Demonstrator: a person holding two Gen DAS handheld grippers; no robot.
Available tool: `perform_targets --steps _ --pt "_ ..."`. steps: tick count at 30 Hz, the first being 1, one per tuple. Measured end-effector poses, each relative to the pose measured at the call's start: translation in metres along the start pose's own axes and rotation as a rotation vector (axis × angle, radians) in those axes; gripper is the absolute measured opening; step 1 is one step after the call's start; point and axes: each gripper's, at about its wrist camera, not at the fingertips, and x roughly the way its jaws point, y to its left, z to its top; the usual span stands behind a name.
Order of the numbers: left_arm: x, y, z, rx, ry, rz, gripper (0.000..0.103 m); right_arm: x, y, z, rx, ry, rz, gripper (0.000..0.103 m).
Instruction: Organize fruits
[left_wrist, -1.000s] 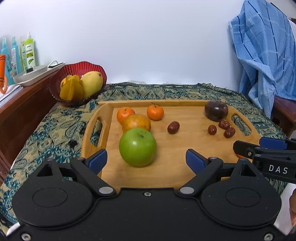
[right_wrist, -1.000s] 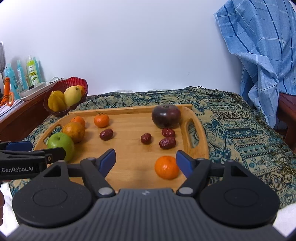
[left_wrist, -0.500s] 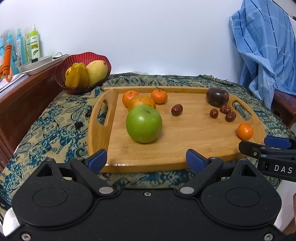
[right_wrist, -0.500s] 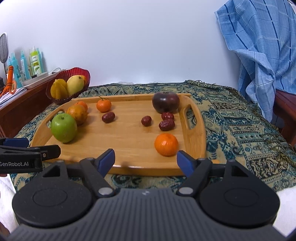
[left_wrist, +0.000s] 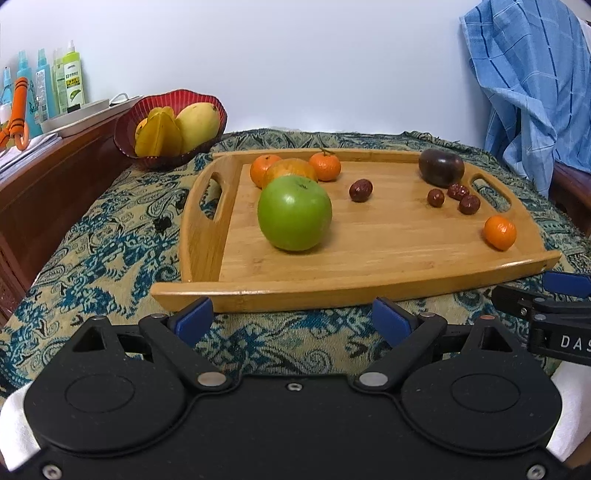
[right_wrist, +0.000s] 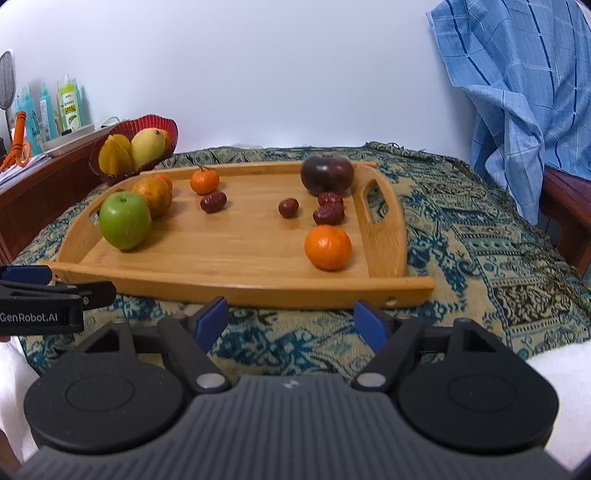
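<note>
A wooden tray (left_wrist: 369, 291) (right_wrist: 240, 291) lies on a patterned cloth. On it sit a green apple (left_wrist: 294, 213) (right_wrist: 125, 220), an orange (left_wrist: 291, 168) (right_wrist: 153, 195), small tangerines (left_wrist: 325, 166) (right_wrist: 204, 181), one tangerine apart at the right (left_wrist: 499, 232) (right_wrist: 327, 247), a dark purple fruit (left_wrist: 441, 167) (right_wrist: 327, 175) and several red dates (left_wrist: 361, 190) (right_wrist: 213, 201). My left gripper (left_wrist: 293, 319) is open and empty, short of the tray's front edge. My right gripper (right_wrist: 291, 321) is open and empty, also short of the front edge.
A red basket (left_wrist: 170, 127) (right_wrist: 135, 147) with a starfruit and a mango stands back left of the tray. A wooden sideboard with spray bottles (left_wrist: 70, 83) runs along the left. A blue checked cloth (left_wrist: 528, 85) hangs over a chair at the right.
Both grippers have pulled back from over the tray to in front of its edge. Both stay open and empty. The fruits have not moved.
</note>
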Motion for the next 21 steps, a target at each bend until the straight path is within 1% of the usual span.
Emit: perform_targets --steps 5,9,16,21 --pt "0.006 0.000 -0.005 0.002 0.010 -0.001 0.093 0.003 -0.001 -0.008 -0.009 0.017 -0.017 0.087" --pt "0.014 -0.003 -0.010 0.009 0.033 0.012 0.093 0.008 -0.001 -0.013 -0.019 0.034 -0.031 0.087" --pt "0.020 -0.008 -0.015 0.025 0.030 0.019 0.095 0.012 0.004 -0.015 -0.038 0.028 -0.037 0.090" --pt "0.024 -0.007 -0.014 0.009 0.043 0.018 0.098 0.016 0.003 -0.014 -0.021 0.027 -0.038 0.094"
